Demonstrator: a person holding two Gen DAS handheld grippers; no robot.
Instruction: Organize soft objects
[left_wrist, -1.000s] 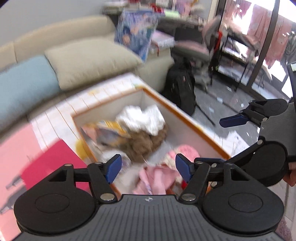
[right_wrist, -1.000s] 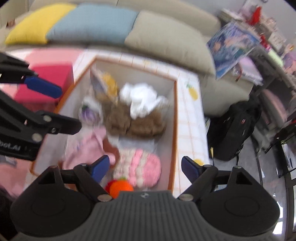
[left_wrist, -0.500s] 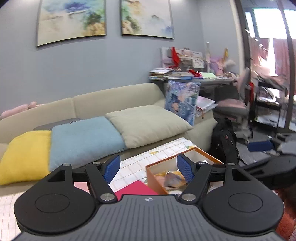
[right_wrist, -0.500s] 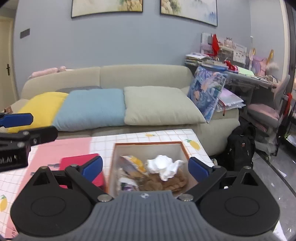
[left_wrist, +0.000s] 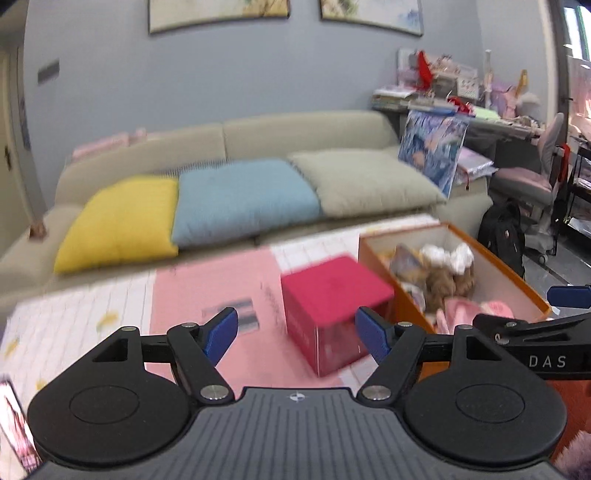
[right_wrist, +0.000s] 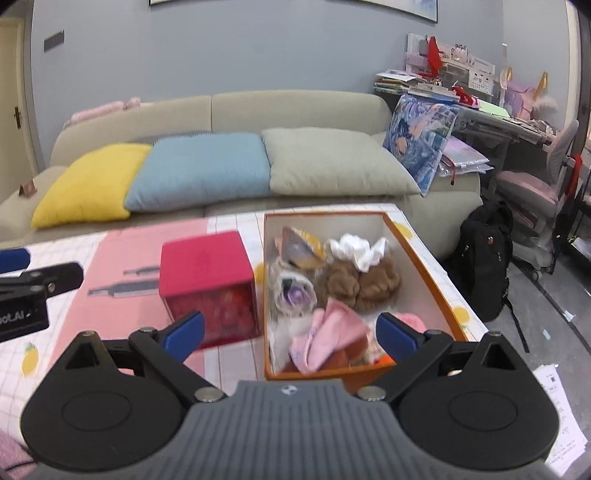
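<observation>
An orange box (right_wrist: 424, 273) with pale inner walls sits at centre right of the right wrist frame, long and rectangular, on a table (right_wrist: 229, 225) covered in a white grid-pattern cloth with yellow fruit prints. Inside it, soft things are piled: a white crumpled cloth (right_wrist: 360, 249) at the far end, 2 brown fuzzy lumps of a plush toy (right_wrist: 356, 282) just below it, a pale toy with a purple patch (right_wrist: 293, 295) to their left, a yellow and grey piece (right_wrist: 299, 247) at the far left corner, and a pink knitted cloth (right_wrist: 325, 339) at the near end. Something orange shows beneath the pink cloth, too hidden to name.

Just left of the box stands a red cube box (right_wrist: 208, 284) with a velvety top and glossy sides, resting on a pink mat (right_wrist: 122, 258).

The right gripper (right_wrist: 291, 334) hangs above the near end of the box, jaws wide, holding nothing. The left gripper (left_wrist: 297, 334) also has its jaws wide and empty, in front of the red cube.

Behind the table runs a beige sofa (right_wrist: 288, 110) with 3 plump cushions: yellow (right_wrist: 92, 184), blue (right_wrist: 201, 170), grey-green (right_wrist: 332, 162). A black backpack (right_wrist: 484, 258) stands on the floor at right.
</observation>
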